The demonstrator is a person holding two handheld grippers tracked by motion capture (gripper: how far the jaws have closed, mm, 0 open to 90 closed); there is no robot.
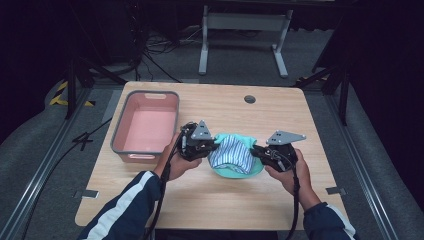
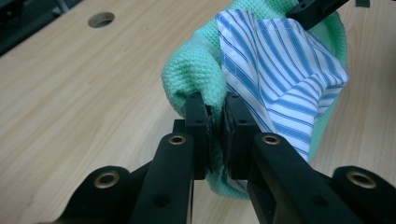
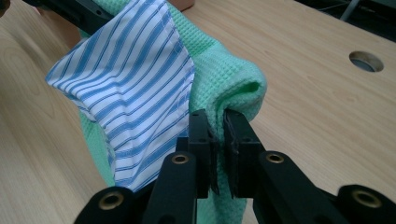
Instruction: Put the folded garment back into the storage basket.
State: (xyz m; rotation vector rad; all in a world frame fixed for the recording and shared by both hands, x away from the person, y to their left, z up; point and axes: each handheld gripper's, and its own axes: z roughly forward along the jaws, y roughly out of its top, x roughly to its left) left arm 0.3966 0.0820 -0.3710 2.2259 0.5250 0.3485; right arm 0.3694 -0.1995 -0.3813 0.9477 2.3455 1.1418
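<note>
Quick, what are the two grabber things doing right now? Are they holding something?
Left gripper: shut on the green cloth with the striped cloth on it.
Right gripper: shut on the same green cloth, at its other side.

Bundled cloth [image 1: 235, 154] fills the middle of the frame, strung between the left claw [image 1: 214, 145] and the right claw [image 1: 254, 150], so there's no passing straight between them. Pink bin [image 1: 146, 126] blocks the left side, its near wall just beside the left hand [image 1: 176, 162]. Open desk [image 1: 220, 200] runs along the lower frame, and more toward the upper right, around the round hole [image 1: 249, 99].
</note>
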